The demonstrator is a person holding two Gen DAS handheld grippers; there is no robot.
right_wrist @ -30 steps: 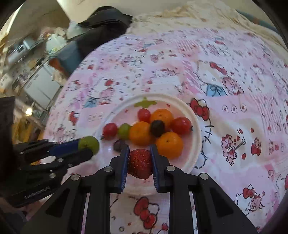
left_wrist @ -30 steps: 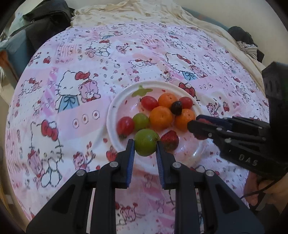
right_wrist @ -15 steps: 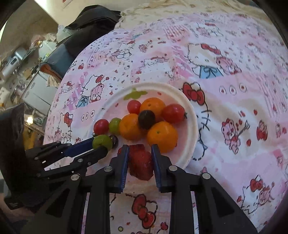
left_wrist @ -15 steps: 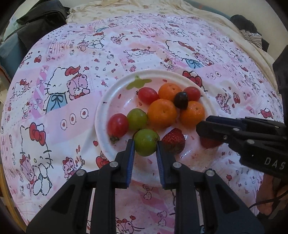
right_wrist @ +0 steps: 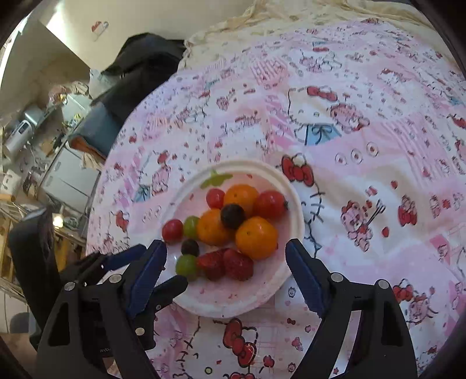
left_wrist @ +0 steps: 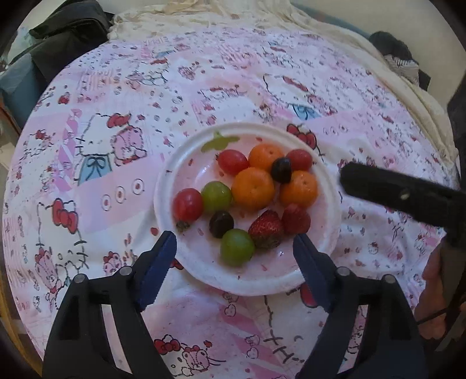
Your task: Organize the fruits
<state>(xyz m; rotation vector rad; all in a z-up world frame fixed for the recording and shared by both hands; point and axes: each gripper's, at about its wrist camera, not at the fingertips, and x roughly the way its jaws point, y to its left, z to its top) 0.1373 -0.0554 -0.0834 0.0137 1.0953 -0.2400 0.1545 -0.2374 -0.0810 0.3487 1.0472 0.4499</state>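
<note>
A white plate (left_wrist: 163,186) on the pink cartoon-print sheet holds oranges (left_wrist: 252,189), red tomatoes (left_wrist: 188,204), dark grapes (left_wrist: 221,224), green fruits and two strawberries (left_wrist: 266,229). My left gripper (left_wrist: 234,237) is opening over the plate's near rim. A green fruit (left_wrist: 236,247) lies loose on the plate between its fingers, untouched by the pads. In the right wrist view my right gripper (right_wrist: 226,244) is also opening. The strawberries (right_wrist: 237,263) rest on the plate (right_wrist: 297,204) between its fingers, free of them. The left gripper's fingers (right_wrist: 174,284) reach in beside the green fruit (right_wrist: 186,265).
The right gripper's dark body (left_wrist: 393,192) reaches in from the right, with a person's hand (left_wrist: 431,291) below it. Dark clothing (left_wrist: 67,32) and a cream blanket (left_wrist: 233,14) lie at the bed's far end. Cluttered furniture (right_wrist: 35,151) stands beyond the bed's left edge.
Both grippers have opened wide. The green fruit left the left gripper and the strawberry left the right one; both now lie on the plate's near side. The right gripper rolled and shifted slightly.
</note>
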